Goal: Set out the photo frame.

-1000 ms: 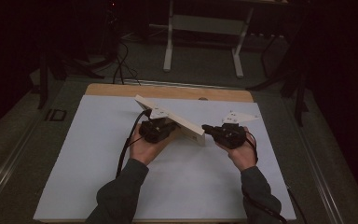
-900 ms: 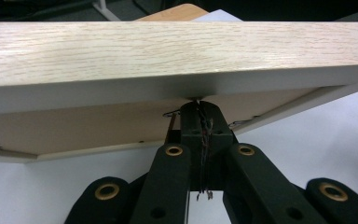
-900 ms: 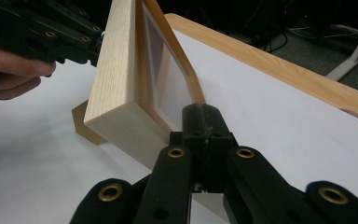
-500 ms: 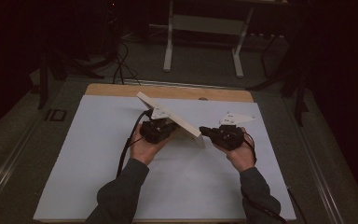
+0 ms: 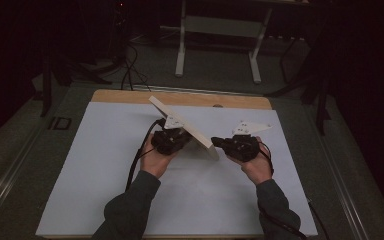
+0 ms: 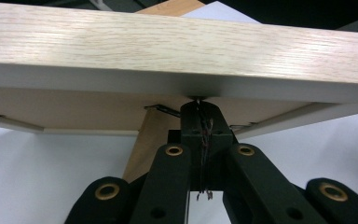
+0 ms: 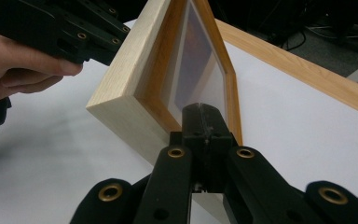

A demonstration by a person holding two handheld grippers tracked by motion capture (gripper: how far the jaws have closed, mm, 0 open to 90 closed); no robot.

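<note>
My tabletop (image 5: 105, 175) is covered by a white sheet, with a bare wooden strip (image 5: 130, 96) along its far edge. Beyond that edge, on the dark floor, a white metal stand (image 5: 217, 30) rises, and black cables (image 5: 130, 70) lie off the far left corner.

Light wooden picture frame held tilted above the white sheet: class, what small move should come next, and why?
Probably lower the light wooden picture frame gently toward the white sheet. Both shut grippers, left and right, sit at its edge, and it hangs tilted, not resting flat.
</note>
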